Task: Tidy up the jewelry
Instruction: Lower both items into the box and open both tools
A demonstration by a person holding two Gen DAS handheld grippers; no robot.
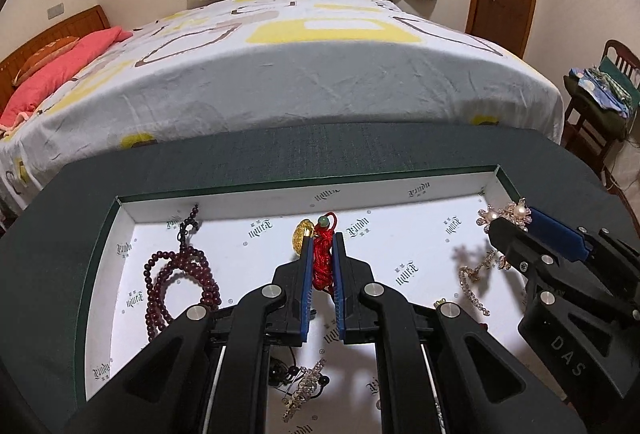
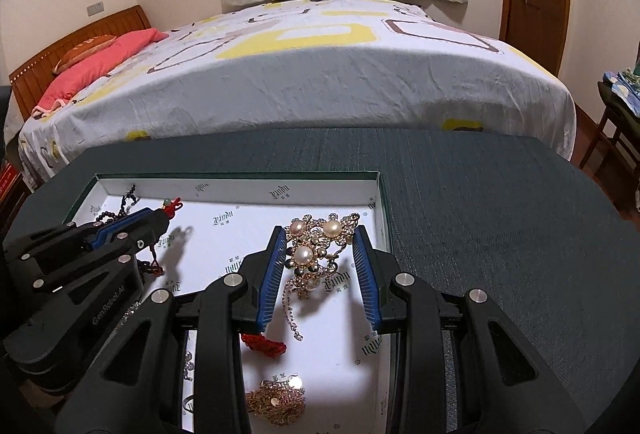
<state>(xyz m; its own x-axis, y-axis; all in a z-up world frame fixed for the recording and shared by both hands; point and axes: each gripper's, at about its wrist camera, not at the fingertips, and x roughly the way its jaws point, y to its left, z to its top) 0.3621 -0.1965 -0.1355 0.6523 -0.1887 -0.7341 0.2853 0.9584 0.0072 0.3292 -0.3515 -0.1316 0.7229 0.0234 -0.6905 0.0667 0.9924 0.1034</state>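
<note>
A shallow white-lined box [image 1: 256, 194] with green walls lies on a dark table. My left gripper [image 1: 322, 240] is shut on a red cord [image 1: 320, 262] with a gold pendant [image 1: 300, 238] and a green bead, above the box floor. My right gripper [image 2: 320, 234] is shut on a pearl and gold brooch [image 2: 316, 246] with a chain hanging below; it also shows in the left wrist view [image 1: 506, 214]. A dark red bead necklace [image 1: 180, 274] lies at the box's left.
More jewelry lies in the box: a gold chain heap [image 2: 276, 402], a red tassel [image 2: 264, 344], a rhinestone piece [image 1: 304, 390]. The dark table [image 2: 480, 194] extends right. A bed [image 1: 300, 74] stands behind, a chair [image 1: 600, 106] at far right.
</note>
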